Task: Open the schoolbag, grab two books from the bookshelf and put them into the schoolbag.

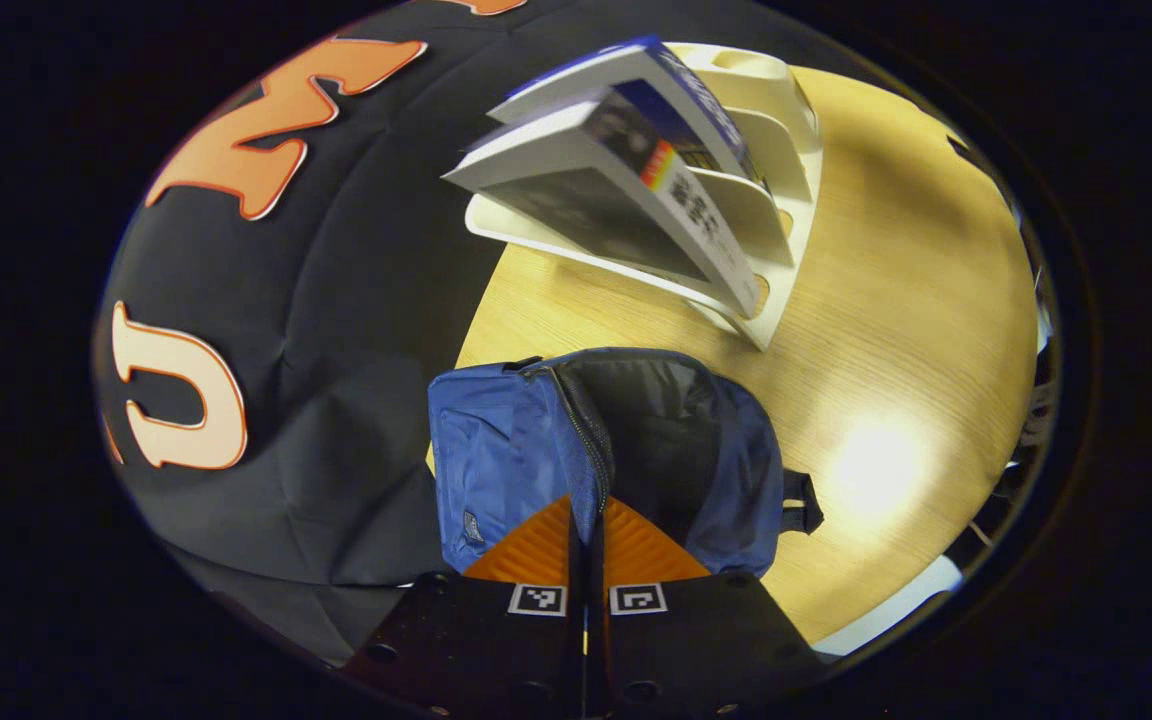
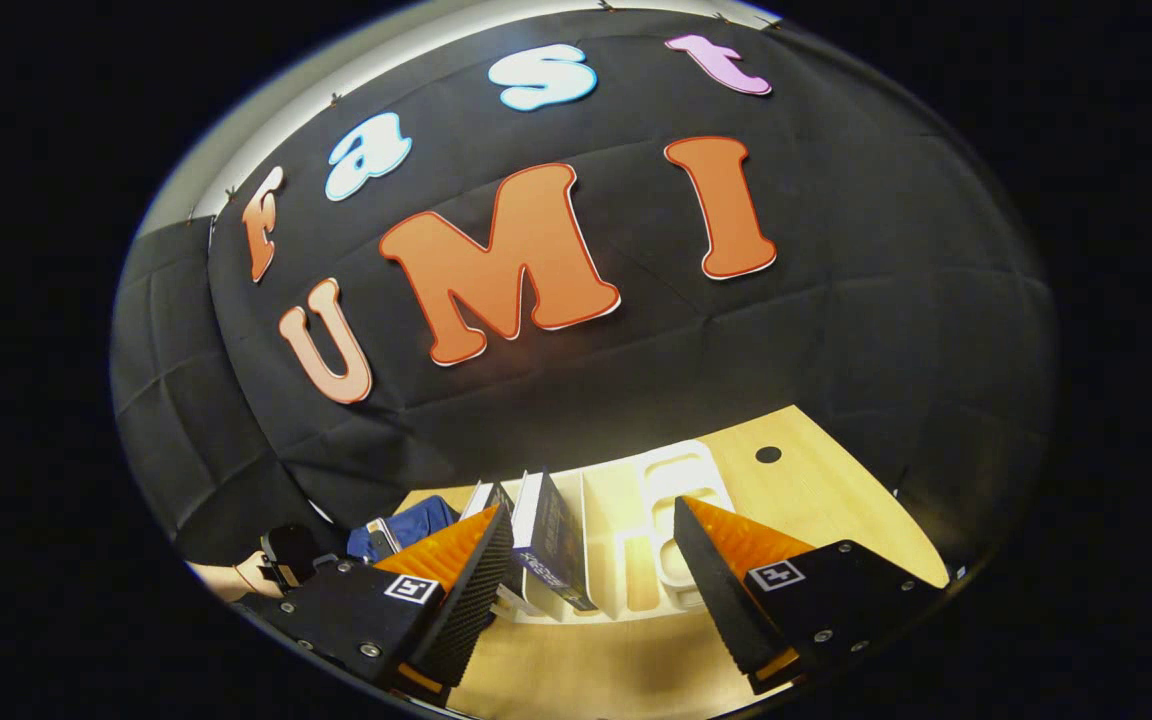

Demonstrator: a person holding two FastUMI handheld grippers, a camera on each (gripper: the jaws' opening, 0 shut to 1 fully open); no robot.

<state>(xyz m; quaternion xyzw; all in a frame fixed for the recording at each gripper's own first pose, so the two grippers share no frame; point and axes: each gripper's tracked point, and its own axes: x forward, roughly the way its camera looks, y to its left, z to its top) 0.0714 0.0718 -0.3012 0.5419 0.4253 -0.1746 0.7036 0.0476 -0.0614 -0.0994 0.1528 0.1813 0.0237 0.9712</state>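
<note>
In the left gripper view the blue schoolbag (image 1: 536,450) stands at lower centre of the frame on the wooden desk (image 1: 896,330), its top unzipped and the dark lining showing. The left claw (image 1: 587,545) sits at the bottom edge with its two fingers pressed together on the bag's zipper rim, clamped on the fabric there. Up and to the right, at top centre, the white bookshelf (image 1: 786,130) holds two books (image 1: 636,190) leaning side by side in its slots, apart from the bag

In the right gripper view a hand (image 2: 236,575) shows at lower left beside a glimpse of the schoolbag (image 2: 416,522). Right of that the books (image 2: 551,545) stand in the bookshelf (image 2: 671,480) at lower centre. The right claw (image 2: 591,555) has its fingers wide apart at the bottom, gripping nothing, with the books seen between them
</note>
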